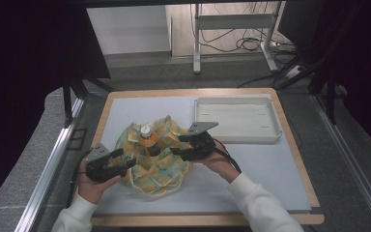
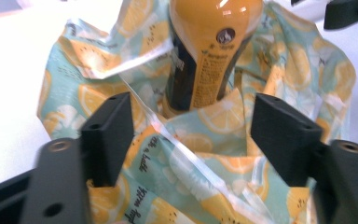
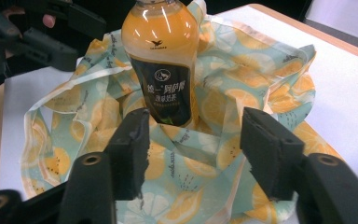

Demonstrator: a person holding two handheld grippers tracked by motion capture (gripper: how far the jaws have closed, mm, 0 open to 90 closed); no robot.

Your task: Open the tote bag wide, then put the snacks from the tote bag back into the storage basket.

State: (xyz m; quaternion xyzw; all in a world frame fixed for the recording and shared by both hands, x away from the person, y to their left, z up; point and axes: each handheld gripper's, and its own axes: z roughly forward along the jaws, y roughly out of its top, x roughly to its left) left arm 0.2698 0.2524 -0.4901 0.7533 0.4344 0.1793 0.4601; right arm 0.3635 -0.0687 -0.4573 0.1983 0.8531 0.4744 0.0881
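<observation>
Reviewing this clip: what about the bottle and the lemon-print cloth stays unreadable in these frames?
- Bottle base: hidden by the bunched lemon-print cloth in every view.
- Bottle cap: cut off by the top edge in both gripper views; too small in the high view.
- Label text: blurred in the left gripper view.
- Whether the cloth is a bag or a flat sheet: folds hide it.
- Tray contents near its front wall: hidden by the rim, high view.

Bottle point(image 2: 209, 51) top cut off by upper edge in left gripper view; cap likewise cut off in right gripper view point(image 3: 161, 60). Bottle base hidden inside bunched lemon-print cloth point(image 1: 157, 162). Label text too small to read in high view, blurred in left gripper view. Desk point(image 1: 270, 164) surface under cloth hidden. Person's forearms cut off by bottom edge of high view.
</observation>
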